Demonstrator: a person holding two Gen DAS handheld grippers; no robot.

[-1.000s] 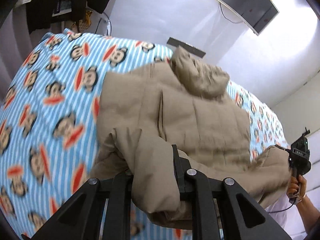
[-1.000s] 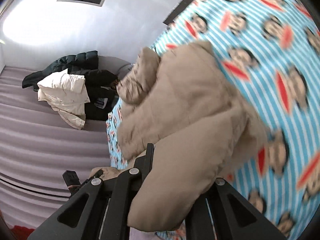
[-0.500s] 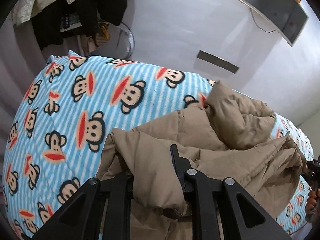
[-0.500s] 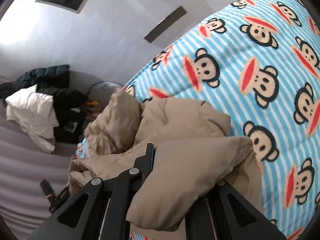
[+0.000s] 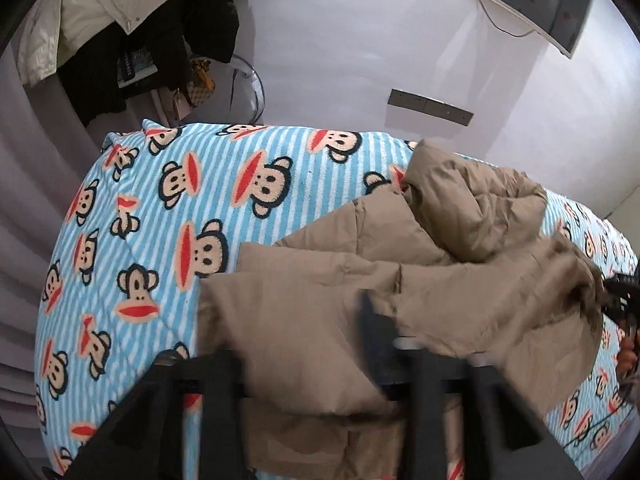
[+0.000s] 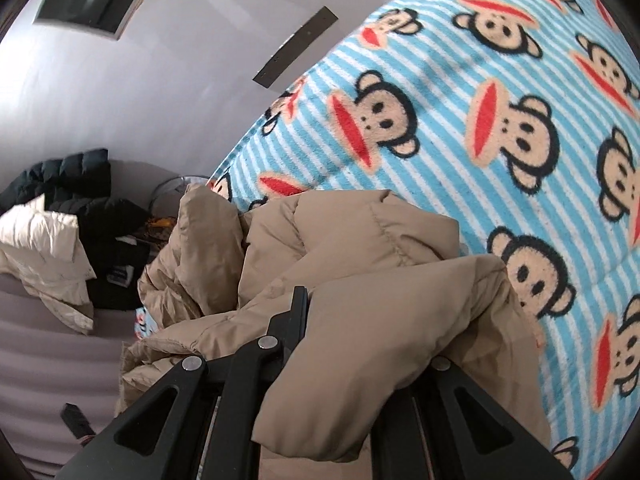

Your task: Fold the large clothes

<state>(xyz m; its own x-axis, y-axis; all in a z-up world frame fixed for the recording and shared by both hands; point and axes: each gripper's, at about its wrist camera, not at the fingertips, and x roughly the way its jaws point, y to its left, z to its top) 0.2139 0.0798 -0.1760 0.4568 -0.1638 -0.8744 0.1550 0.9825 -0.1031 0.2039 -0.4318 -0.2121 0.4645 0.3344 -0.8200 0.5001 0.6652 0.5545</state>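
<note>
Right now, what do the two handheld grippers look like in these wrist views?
Both are matte black. The right gripper shows flat angular linkage arms with triangular cut-outs, silver round pivot pins and a thin blade-like finger. The left gripper looks to be the same black build, though motion-blurred. No sleeve shows.

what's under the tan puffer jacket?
The tan puffer jacket lies on the blue striped monkey-print blanket, which shows all around it. Whatever sits directly beneath the jacket is covered.

Tan puffer jacket (image 5: 360, 280), quilted, crumpled and partly folded, hood up top, on monkey-print blanket (image 5: 180, 220)
</note>
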